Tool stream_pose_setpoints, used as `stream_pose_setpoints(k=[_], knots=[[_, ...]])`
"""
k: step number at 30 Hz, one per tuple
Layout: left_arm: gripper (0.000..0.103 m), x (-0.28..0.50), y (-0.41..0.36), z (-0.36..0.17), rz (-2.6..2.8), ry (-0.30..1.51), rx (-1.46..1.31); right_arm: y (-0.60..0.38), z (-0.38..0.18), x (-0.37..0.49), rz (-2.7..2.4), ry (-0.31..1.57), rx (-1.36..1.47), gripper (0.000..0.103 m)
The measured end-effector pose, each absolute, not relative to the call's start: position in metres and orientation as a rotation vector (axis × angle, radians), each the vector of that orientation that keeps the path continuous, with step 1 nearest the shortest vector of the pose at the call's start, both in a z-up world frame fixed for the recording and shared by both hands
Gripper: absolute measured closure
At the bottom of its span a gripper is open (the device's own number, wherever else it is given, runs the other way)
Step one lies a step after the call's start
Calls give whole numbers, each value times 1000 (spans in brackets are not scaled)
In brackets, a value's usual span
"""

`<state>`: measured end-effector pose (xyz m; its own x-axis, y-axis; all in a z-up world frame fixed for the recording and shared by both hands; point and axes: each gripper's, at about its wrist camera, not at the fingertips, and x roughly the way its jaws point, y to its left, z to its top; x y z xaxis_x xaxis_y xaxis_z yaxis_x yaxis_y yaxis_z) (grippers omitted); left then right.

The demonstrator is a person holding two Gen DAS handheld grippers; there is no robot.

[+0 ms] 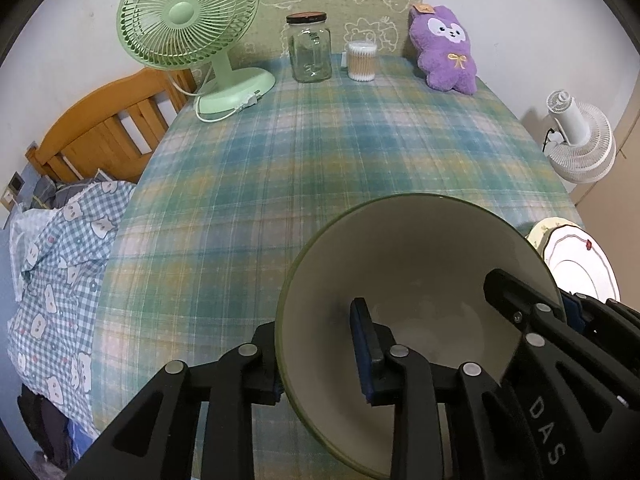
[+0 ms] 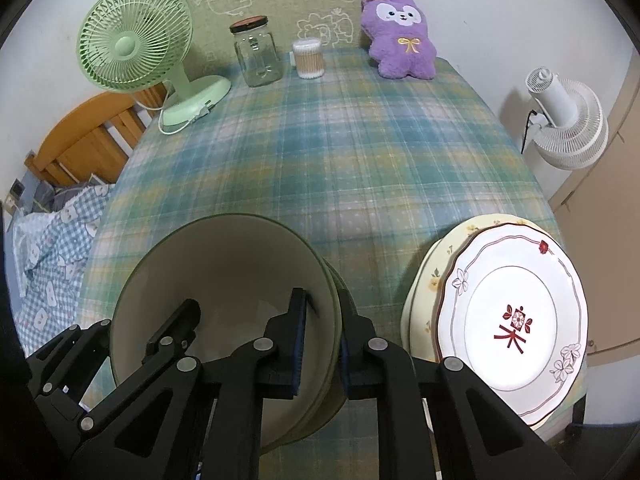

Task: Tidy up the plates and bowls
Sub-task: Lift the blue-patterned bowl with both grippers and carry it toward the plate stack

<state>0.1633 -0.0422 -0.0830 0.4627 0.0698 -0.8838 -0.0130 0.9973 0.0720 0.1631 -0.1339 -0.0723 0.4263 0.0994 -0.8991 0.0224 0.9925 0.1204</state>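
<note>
Gripping the cream bowl (image 1: pixel 420 280) by opposite rims, I have my left gripper (image 1: pixel 320 354) clenched on its left wall and my right gripper (image 2: pixel 322 344) clenched on its right wall, near the table's (image 2: pixel 340 152) front edge; the stacked plates (image 2: pixel 512 320) sit just right of it

Lower plate (image 2: pixel 430 276) mostly hidden

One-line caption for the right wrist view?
Both grippers clamp opposite rims of a green-rimmed bowl beside two stacked plates.
</note>
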Motion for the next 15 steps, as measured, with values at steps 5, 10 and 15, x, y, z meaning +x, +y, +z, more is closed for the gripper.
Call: stream_pose_setpoints(k=[5,10,15], knots=[[74,162,-46,-81,76,1084,79,-139,-73,161,61,1130,143,89],[71,161,-50,-78,77,1072,101,-141,-71,161,78,1122,139,92],[71,161,-52,-77,93,1074,107,-143,-71,162,90,1125,151,92]])
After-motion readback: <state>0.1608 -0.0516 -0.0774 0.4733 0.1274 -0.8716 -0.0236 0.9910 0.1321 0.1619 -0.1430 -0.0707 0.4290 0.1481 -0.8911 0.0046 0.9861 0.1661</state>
